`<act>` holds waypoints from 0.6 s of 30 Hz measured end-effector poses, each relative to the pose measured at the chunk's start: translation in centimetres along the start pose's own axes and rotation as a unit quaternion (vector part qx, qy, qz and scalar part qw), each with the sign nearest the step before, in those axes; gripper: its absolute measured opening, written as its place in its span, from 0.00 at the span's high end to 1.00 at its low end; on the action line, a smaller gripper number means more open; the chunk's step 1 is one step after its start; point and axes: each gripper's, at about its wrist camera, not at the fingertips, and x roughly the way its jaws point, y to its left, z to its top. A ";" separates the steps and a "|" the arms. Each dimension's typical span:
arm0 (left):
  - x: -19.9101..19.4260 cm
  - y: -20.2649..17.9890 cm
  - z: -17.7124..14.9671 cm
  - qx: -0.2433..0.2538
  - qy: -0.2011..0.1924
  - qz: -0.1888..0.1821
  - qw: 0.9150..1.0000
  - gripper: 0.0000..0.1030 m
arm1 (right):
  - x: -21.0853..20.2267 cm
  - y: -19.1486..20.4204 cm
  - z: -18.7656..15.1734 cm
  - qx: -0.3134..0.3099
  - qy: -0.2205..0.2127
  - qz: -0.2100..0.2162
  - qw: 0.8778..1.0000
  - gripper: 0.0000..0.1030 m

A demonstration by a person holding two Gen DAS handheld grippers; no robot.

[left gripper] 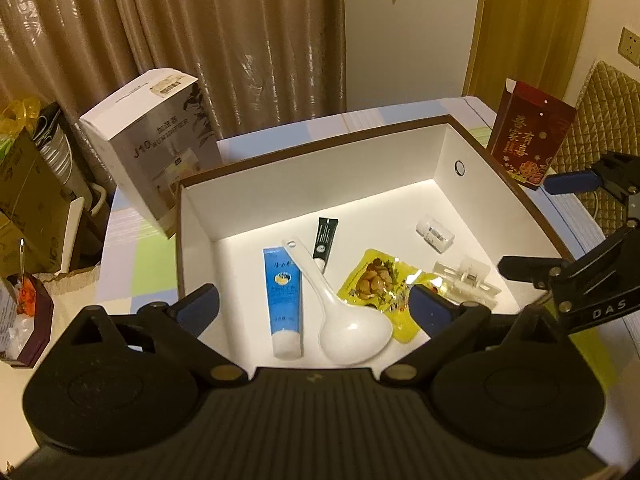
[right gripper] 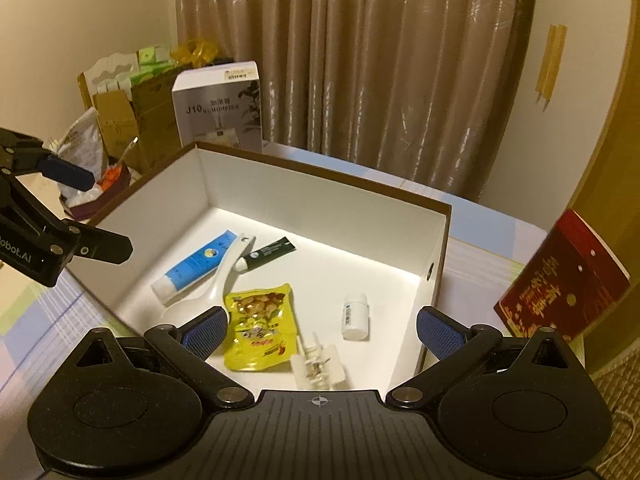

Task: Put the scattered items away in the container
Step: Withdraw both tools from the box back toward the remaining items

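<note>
Both tools, left [left gripper: 314,306] and right [right gripper: 322,330], hang wide and empty over the white box [left gripper: 320,168] on the worktop [left gripper: 136,264], where spoon [left gripper: 340,312], two tubes, snack packet [right gripper: 258,326], bottle [right gripper: 355,316] and clip [right gripper: 318,364] lie inside.

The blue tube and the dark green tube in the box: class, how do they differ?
The blue tube is larger and bright blue; the dark green tube is smaller and nearly black. The white spoon lies between them, its handle overlapping the blue tube's edge. Both have white caps and lie flat on the box floor.
</note>
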 end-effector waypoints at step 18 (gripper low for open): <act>-5.5 1.3 -7.7 -0.080 -0.009 0.000 0.997 0.01 | -6.8 3.0 -5.0 0.083 -0.046 -0.007 0.995 0.00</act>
